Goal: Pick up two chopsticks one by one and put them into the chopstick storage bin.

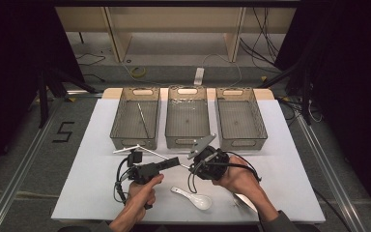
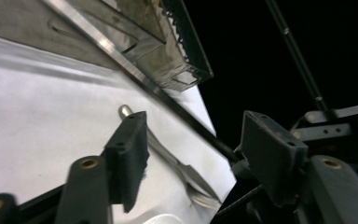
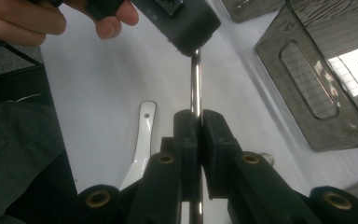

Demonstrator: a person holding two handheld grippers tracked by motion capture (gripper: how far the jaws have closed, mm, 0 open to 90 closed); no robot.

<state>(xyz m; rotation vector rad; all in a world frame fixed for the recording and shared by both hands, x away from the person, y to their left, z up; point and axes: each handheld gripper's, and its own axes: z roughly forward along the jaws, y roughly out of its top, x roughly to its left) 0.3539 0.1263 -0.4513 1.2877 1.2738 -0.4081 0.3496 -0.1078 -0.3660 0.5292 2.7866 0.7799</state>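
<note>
A thin metal chopstick (image 3: pixel 196 79) is held above the white table (image 1: pixel 92 159), and my right gripper (image 3: pixel 198 114) is shut on it. In the high view the right gripper (image 1: pixel 192 166) points left toward my left gripper (image 1: pixel 178 162), and the two nearly meet. In the left gripper view the chopstick (image 2: pixel 121 51) runs slantwise between the jaws of the left gripper (image 2: pixel 193 119). Those jaws stand apart with a gap on both sides of it. A second chopstick (image 1: pixel 142 118) lies in the left basket (image 1: pixel 117 116).
Three grey baskets stand in a row at the back, the middle one (image 1: pixel 188 141) and the right one (image 1: pixel 241 143) bare. A white spoon (image 1: pixel 193 197) lies near the front edge. A metal fork (image 1: pixel 245 200) lies under the right forearm.
</note>
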